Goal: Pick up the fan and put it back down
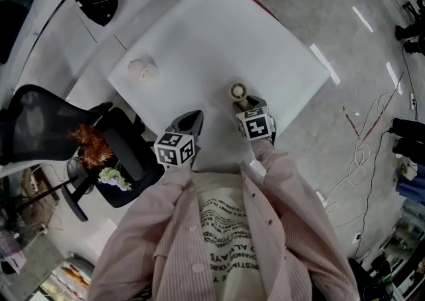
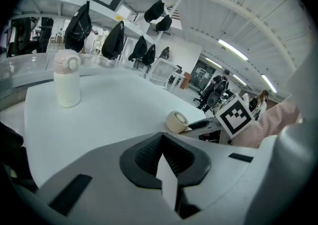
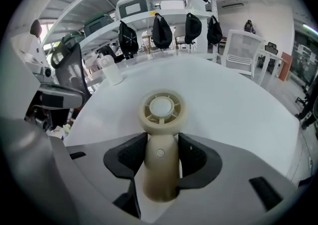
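A cream hand-held fan (image 1: 238, 90) lies near the front edge of the white table (image 1: 219, 34), its round head pointing away from me. My right gripper (image 1: 244, 101) is shut on its handle. In the right gripper view the black pads (image 3: 130, 155) press both sides of the fan (image 3: 162, 110) just below the head. My left gripper (image 1: 196, 117) hovers to the left of the fan, apart from it, jaws shut with nothing between them. From the left gripper (image 2: 161, 144) view, the fan (image 2: 177, 121) looks to rest on the tabletop, with the right gripper (image 2: 208, 124) behind it.
A white and pink bottle (image 1: 142, 70) stands upright at the table's left side, well away from both grippers. A black mesh office chair (image 1: 40, 123) and a flower bunch (image 1: 113, 177) sit left of the table. Cables lie on the floor at the right.
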The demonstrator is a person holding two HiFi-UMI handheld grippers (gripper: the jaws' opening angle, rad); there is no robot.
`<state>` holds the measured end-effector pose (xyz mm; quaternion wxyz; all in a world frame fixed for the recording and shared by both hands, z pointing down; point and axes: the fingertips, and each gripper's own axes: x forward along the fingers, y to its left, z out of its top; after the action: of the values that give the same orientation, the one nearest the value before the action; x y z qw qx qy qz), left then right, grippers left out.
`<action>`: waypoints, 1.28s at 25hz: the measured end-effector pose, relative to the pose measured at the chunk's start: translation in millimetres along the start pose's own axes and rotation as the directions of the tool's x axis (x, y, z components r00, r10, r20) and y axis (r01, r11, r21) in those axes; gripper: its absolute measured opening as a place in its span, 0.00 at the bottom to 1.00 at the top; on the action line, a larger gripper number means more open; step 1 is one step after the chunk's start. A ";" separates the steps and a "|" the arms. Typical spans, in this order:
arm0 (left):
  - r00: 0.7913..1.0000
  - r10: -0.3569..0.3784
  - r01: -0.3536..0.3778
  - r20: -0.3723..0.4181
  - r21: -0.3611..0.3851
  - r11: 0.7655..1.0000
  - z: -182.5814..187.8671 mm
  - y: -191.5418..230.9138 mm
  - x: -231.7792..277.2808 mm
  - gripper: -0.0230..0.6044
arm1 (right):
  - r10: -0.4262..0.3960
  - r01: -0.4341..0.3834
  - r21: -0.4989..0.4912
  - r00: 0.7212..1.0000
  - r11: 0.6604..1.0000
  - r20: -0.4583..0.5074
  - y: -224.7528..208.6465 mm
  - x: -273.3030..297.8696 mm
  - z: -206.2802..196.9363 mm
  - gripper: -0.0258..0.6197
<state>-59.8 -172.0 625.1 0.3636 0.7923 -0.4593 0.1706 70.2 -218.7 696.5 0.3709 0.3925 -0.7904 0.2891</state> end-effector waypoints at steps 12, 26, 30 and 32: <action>1.000 0.002 -0.002 0.021 0.005 1.000 -1.0 -3.5 -8.5 0.04 | -0.013 0.013 -0.096 1.000 0.995 -0.007 5.6 1.7 -2.4 0.33; 0.998 -0.047 0.045 0.040 0.046 0.998 -1.1 -20.2 -24.2 0.04 | -0.059 0.058 0.010 0.974 0.998 0.220 5.2 -37.4 19.4 0.38; 0.996 -0.061 0.057 0.057 0.069 0.996 3.2 -26.2 -31.5 0.04 | -0.081 0.076 0.027 0.960 0.997 0.269 8.3 -59.0 21.6 0.35; 0.995 -0.067 0.061 0.073 0.082 0.995 8.9 -28.3 -35.1 0.04 | -0.091 0.089 0.020 0.954 0.996 0.287 10.6 -68.5 24.1 0.25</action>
<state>-54.6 -148.4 586.0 0.3192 0.8264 -0.4400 0.1468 81.2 -203.4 625.6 0.2633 0.4672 -0.8163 0.2146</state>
